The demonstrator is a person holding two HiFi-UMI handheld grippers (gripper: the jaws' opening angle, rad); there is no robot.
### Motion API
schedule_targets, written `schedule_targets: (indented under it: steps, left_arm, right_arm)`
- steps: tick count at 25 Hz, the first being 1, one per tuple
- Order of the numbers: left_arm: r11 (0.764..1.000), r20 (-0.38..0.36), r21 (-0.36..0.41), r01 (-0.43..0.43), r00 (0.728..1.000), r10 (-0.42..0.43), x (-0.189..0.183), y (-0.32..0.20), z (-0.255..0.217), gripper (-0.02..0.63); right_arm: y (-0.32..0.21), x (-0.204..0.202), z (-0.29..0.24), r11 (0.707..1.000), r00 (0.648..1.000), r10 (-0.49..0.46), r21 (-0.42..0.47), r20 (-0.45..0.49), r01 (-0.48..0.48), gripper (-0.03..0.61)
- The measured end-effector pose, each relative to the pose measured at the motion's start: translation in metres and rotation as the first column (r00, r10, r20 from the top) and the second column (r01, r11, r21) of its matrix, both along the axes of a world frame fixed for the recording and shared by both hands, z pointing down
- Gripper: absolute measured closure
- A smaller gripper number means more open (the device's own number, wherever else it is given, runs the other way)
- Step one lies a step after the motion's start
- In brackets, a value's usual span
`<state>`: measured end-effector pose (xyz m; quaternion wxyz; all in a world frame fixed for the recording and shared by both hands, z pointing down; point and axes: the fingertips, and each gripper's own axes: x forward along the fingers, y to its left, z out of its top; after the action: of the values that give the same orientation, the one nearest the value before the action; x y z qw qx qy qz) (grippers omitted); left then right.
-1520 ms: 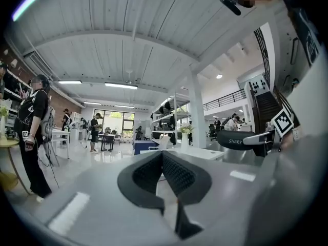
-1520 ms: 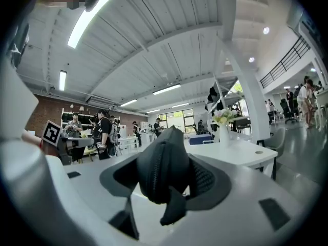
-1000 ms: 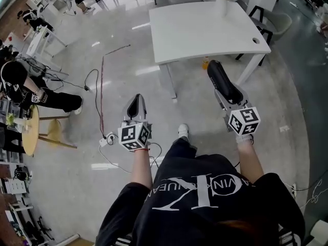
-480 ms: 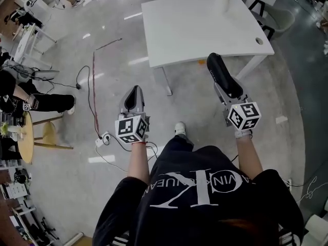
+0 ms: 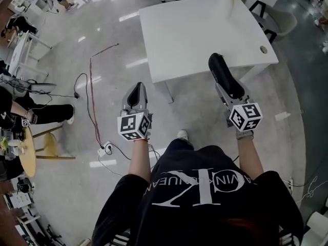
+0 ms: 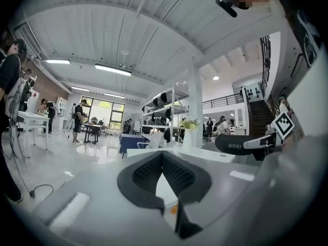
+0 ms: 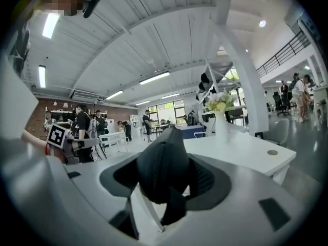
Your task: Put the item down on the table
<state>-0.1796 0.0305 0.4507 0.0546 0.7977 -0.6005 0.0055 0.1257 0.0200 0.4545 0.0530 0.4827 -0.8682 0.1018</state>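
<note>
Item (image 5: 218,68), a black oblong thing, is clamped in the right gripper (image 5: 228,89) and held in the air, not resting on anything. From the head view its far end overlaps the near edge of the table (image 5: 195,29), toward the table's right corner. The white table is the largest thing ahead, standing on a glossy grey floor. A vase (image 5: 229,1) of flowers stands at its far right, and a round hole (image 5: 263,49) sits by its near right corner.

In the right gripper view the item (image 7: 163,165) fills the space between the jaws, which press on it from both sides. The table top lies beyond and to the right.

The left gripper (image 5: 136,92) hangs over the floor, left of the table's near corner. Its jaws are closed, tips meeting in a point, with nothing between them. A cable (image 5: 92,96) trails on the floor at far left.
</note>
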Motion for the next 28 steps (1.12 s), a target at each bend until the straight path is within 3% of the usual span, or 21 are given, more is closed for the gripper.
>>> schedule_targets:
  steps: [16, 28]
  left_arm:
    - [0.997, -0.013, -0.057, -0.043, 0.999, 0.043, -0.005, -0.068, 0.030, 0.603]
    - [0.999, 0.015, -0.041, 0.003, 1.000, -0.003, -0.007, -0.152, 0.021, 0.603]
  right_arm:
    - [-0.058, -0.020, 0.029, 0.998, 1.000, 0.008, -0.064, -0.016, -0.009, 0.318]
    - [-0.157, -0.030, 0.036, 0.995, 0.998, -0.067, -0.076, -0.013, 0.066, 0.318]
